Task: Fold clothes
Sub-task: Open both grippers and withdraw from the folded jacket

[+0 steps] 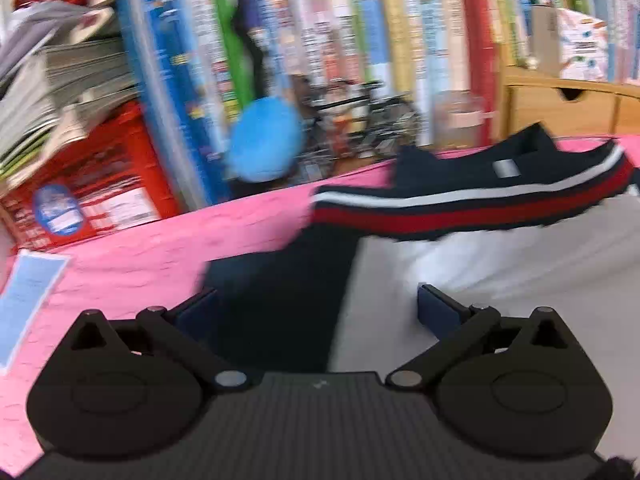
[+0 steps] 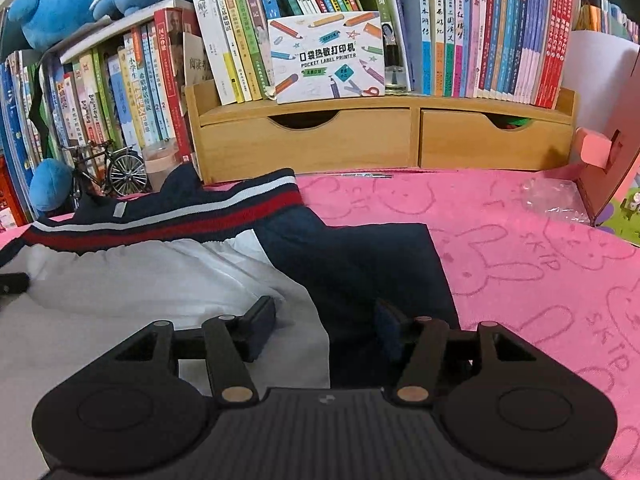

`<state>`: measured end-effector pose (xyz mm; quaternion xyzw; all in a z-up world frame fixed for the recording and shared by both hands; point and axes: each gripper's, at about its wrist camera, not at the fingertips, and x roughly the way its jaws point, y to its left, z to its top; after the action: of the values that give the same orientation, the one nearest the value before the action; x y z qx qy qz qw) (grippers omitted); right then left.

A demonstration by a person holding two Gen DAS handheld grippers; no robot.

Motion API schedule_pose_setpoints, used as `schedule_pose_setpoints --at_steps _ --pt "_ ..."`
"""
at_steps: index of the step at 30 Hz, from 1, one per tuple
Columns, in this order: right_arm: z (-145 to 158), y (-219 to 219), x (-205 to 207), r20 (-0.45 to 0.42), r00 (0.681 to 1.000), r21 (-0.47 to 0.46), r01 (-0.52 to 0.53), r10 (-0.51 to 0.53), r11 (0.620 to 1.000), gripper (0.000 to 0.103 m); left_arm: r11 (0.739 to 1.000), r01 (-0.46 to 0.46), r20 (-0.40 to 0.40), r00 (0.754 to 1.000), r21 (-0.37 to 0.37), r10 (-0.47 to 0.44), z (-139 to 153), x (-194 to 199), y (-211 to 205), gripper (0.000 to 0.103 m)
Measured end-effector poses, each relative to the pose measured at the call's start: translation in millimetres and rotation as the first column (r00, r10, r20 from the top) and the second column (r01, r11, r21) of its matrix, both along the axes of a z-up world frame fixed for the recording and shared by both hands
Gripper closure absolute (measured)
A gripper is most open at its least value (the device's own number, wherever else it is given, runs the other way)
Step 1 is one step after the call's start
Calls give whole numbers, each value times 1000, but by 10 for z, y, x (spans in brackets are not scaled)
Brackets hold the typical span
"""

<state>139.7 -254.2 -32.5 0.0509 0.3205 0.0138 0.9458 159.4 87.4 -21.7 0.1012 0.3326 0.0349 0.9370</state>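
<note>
Setting: A pink cloth (image 2: 500, 240) printed with rabbits covers the work surface, backed by a packed row of books (image 2: 480, 32) and a wooden drawer unit (image 2: 384, 140).

Garment: A navy and white jacket (image 2: 160, 280) with a red-and-white striped hem band (image 2: 168, 216) lies spread on the left half of the cloth, the band furthest from the cameras.

Progress: It appears partly folded. A navy panel (image 2: 360, 264) lies flat over the white body on one side, and a matching dark panel (image 1: 280, 300) shows in the left wrist view. The jacket looks wide and loose, so on this judgement further folds and squaring-off remain.

Right gripper (image 2: 326, 328): Tilted down just over the jacket where white meets navy, one finger above each colour. Jaws stand parted; nothing is pinched between the pads.

Left gripper (image 1: 318, 312): Also angled down over the garment's near edge, in a blurred view. Jaws spread wide and released, cloth beneath but not gripped.

Small items: A blue plush toy (image 2: 52, 184) and a model bicycle (image 2: 108, 172) sit beyond the jacket's far corner.
</note>
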Motion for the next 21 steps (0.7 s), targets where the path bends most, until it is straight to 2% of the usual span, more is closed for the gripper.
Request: schedule_pose_setpoints --at_steps 2,3,6,7,10,13,15,16,20,21 --pt "1 3 0 -1 1000 1 -7 7 1000 45 989 -70 29 997 131 67 -87 -38 76 0" --pt "2 3 0 -1 1000 0 -6 6 1000 45 971 -114 48 993 211 106 -145 -46 112 0" --pt "5 -12 -3 -1 1000 10 -13 13 1000 44 984 -142 11 990 106 142 -131 -82 365 0" --pt "8 -17 -7 1 1000 15 -15 15 1000 44 983 -154 1 988 103 155 -80 -101 382 0" --pt "97 9 -144 30 999 -2 -20 20 1000 41 989 -95 68 994 115 87 161 -285 200 5" --pt "253 117 -426 94 993 -4 -67 67 998 32 996 80 109 991 27 -83 438 -428 -160 5" --pt "341 229 -631 127 983 22 -137 133 990 24 982 187 73 980 -13 -185 471 -376 -486 3" --pt "365 300 -714 133 979 23 -162 158 987 23 971 238 56 970 -35 -236 485 -349 -651 3" --pt "351 503 -925 118 969 52 -224 216 973 19 969 232 -54 972 85 -228 114 75 -1177 4" --pt "319 524 -939 108 966 75 -242 234 967 18 973 213 -71 976 84 -208 43 201 -1176 3"
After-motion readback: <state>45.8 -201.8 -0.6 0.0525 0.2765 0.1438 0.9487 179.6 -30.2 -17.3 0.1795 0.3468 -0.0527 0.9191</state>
